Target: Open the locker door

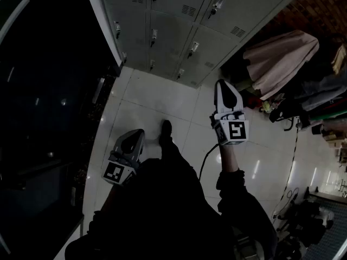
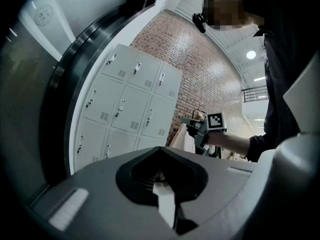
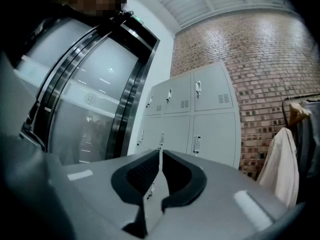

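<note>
A bank of grey lockers (image 1: pixel 179 15) with small upright handles stands ahead, every door closed. In the head view my right gripper (image 1: pixel 222 84) is raised and points at the lower locker doors from some way off, touching nothing. My left gripper (image 1: pixel 137 132) hangs lower, over the white floor, well short of the lockers. Both have their jaws together with nothing between them. The left gripper view shows my left gripper (image 2: pixel 161 148) below the lockers (image 2: pixel 130 101), with the right gripper (image 2: pixel 200 128) further right. In the right gripper view my right gripper (image 3: pixel 160 151) faces the lockers (image 3: pixel 197 119).
A dark curved glass door (image 1: pixel 49 107) fills the left side. A clothes rail with a pale garment (image 1: pixel 279 58) and other hanging clothes stands to the right of the lockers, against a brick wall (image 3: pixel 260 59). A cable (image 1: pixel 290 167) runs across the white tiled floor (image 1: pixel 146 104).
</note>
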Tool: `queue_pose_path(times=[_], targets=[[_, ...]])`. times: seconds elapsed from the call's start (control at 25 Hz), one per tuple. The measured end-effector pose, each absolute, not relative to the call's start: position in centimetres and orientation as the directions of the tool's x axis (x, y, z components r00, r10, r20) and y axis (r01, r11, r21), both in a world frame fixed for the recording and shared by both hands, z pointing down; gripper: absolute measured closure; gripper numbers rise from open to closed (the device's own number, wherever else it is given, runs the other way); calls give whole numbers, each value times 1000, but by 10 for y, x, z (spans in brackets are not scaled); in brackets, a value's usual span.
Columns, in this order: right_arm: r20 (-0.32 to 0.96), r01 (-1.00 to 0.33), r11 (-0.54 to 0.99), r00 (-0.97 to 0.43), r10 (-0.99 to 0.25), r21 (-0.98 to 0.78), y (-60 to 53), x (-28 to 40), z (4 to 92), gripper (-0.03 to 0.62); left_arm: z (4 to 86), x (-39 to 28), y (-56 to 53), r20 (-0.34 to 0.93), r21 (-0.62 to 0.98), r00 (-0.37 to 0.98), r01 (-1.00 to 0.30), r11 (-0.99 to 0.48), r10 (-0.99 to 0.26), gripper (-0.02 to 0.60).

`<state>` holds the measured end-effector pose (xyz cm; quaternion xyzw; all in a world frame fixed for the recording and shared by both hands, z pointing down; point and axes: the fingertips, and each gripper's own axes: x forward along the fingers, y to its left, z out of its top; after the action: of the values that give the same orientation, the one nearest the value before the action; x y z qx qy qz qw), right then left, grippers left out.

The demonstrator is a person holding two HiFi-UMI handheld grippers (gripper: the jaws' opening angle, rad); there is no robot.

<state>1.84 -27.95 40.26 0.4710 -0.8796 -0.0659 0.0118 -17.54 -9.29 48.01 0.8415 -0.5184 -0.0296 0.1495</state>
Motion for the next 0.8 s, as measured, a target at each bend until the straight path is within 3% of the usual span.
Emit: queue_pose_path(times=[0.28, 0.48, 0.8], targets=[[-40, -806, 560, -576, -816, 192, -479, 27, 395, 559, 466, -159, -231, 109, 269, 429, -881, -389, -897, 560], [-66, -812, 539, -565, -823, 225, -603, 20, 387, 529, 464, -152, -301, 145, 282, 400, -893, -350, -905, 514], [-32, -842, 490, -509, -860, 225, -712, -6, 398, 459, 473, -154, -347, 207, 287, 386, -902, -321, -899, 514]])
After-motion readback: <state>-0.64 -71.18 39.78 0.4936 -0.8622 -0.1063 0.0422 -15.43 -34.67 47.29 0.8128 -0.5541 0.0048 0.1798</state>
